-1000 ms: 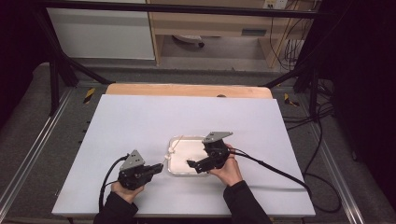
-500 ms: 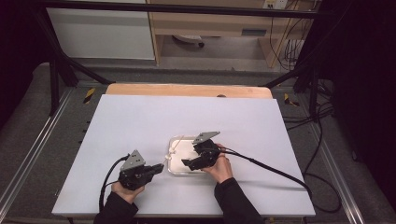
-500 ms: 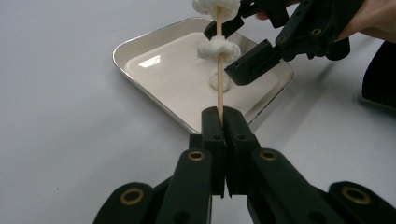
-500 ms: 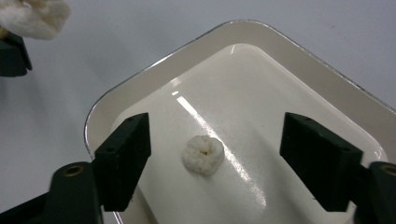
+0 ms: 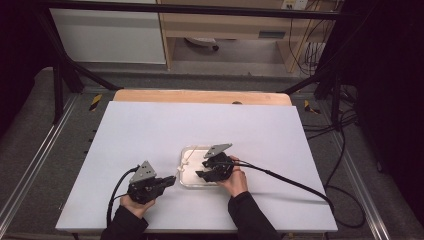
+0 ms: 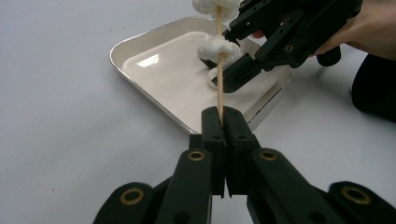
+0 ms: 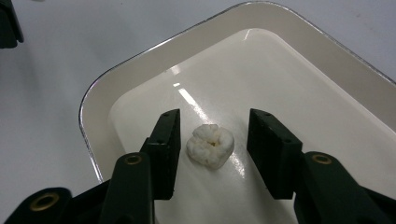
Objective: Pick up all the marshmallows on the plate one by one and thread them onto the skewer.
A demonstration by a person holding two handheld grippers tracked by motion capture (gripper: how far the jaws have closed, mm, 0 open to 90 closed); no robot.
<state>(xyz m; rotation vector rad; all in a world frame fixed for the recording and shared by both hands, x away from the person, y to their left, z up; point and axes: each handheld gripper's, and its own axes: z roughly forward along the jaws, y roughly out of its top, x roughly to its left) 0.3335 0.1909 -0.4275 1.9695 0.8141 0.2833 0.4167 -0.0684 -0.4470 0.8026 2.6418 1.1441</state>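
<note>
A: The fingers (image 7: 164, 140) of the right gripper (image 7: 214, 151) stand apart on either side of a loose popcorn piece (image 7: 210, 145); they have just been closing in, but the pads aren't pressing on it yet. The left gripper (image 6: 223, 128) is clenched on the wooden skewer (image 6: 219, 74).

B: Where exactly is the piece?

A: Lying on the floor of the white tray (image 7: 140, 79), near its corner, between the two pads with a gap each side. Centre it before squeezing, I'd say, so it doesn't squirt sideways.

B: And squeeze lightly?

A: Yes, it looks brittle; a hard pinch would likely crumble it.

B: What about the skewer?

A: It juts over the tray with two threaded popcorn pieces (image 6: 218, 46) already on it, held level-ish above the tray rim. In the high view the tray (image 5: 186, 183) sits on the white tabletop (image 5: 150, 130), both grippers at its near edge. Keeping the skewer steady will matter when the new piece goes onto the tip.
</note>
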